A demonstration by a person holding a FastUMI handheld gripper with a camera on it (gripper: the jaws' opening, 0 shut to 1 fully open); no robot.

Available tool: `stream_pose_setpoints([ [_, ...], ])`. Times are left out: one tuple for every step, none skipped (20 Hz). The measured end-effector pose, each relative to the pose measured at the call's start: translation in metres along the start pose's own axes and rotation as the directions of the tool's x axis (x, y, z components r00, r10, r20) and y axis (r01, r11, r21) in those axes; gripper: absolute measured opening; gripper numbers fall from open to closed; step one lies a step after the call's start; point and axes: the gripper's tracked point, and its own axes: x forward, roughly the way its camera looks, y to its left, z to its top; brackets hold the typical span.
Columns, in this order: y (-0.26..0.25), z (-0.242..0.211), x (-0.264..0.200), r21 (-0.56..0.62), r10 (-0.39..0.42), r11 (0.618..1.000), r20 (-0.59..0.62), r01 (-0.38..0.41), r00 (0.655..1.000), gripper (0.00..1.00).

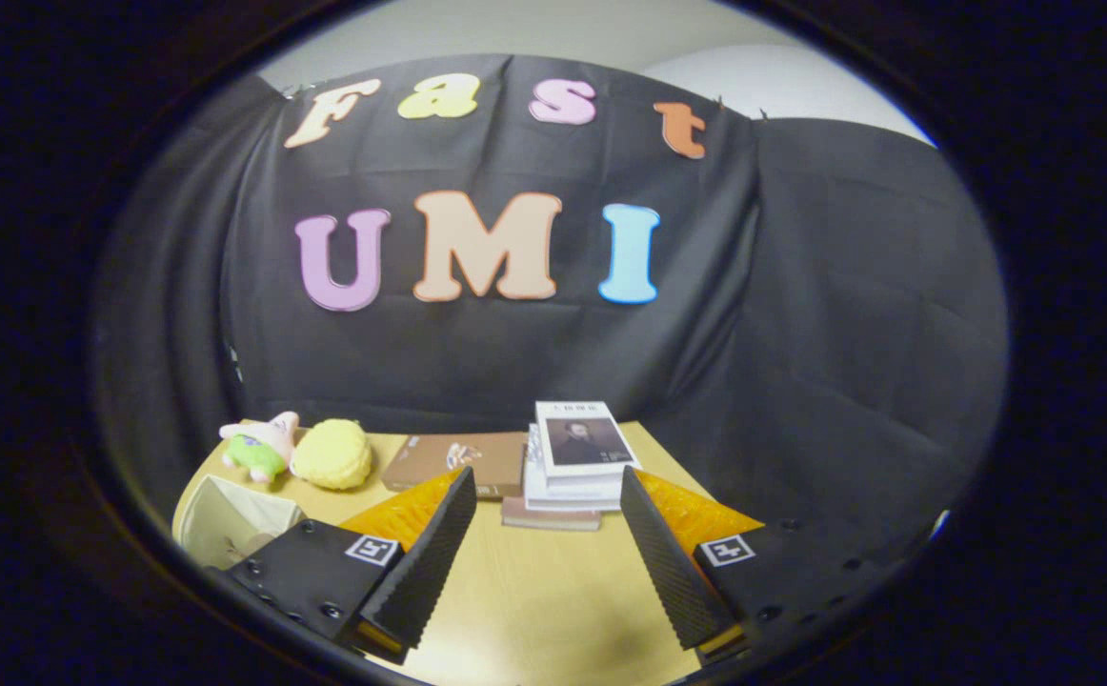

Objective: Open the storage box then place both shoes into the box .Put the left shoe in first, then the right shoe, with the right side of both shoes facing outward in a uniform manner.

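Ahead, your wooden table [534, 591] meets the black cloth wall [477, 353], with stacked books [577, 462] beyond. Your gripper [549, 495] gapes wide, empty; the storage box [230, 529] sits beside its left finger.

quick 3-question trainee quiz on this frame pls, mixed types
1. True or false: the gripper is shut on a book.
2. What lies just ahead of the fingertips? A) stack of books B) a shoe C) a mug
3. Fill in: beside the yellow plush, away from the books, lies a pink and ____ plush toy.

Key: 1. false, the fingers are spread with only bare table between them; 2. A; 3. green.
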Motion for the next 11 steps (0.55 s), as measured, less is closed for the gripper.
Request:
stream_pose_setpoints([
  [0.006, 0.008, 0.0, -0.004, 0.02, 1.0, 0.041, -0.019, 0.999, 0.98],
  [0.011, 0.014, -0.003, -0.004, 0.036, 0.999, 0.074, -0.035, 0.997, 0.98],
  [0.013, 0.017, -0.002, -0.007, 0.037, 0.999, 0.096, -0.037, 0.995, 0.98],
  [0.014, 0.02, -0.003, -0.009, 0.038, 0.999, 0.117, -0.037, 0.992, 0.98],
  [0.016, 0.023, -0.005, -0.012, 0.043, 0.999, 0.137, -0.042, 0.99, 0.98],
  [0.019, 0.027, -0.006, -0.012, 0.052, 0.999, 0.158, -0.051, 0.986, 0.98],
  [0.023, 0.03, -0.009, -0.004, 0.064, 0.998, 0.182, -0.064, 0.981, 0.98],
  [0.026, 0.034, -0.012, 0.013, 0.077, 0.997, 0.203, -0.081, 0.976, 0.98],
  [0.028, 0.035, -0.016, 0.032, 0.088, 0.995, 0.217, -0.097, 0.972, 0.98],
  [0.027, 0.034, -0.018, 0.046, 0.092, 0.993, 0.226, -0.105, 0.97, 0.98],
  [0.024, 0.033, -0.022, 0.056, 0.095, 0.992, 0.23, -0.111, 0.969, 0.98],
])
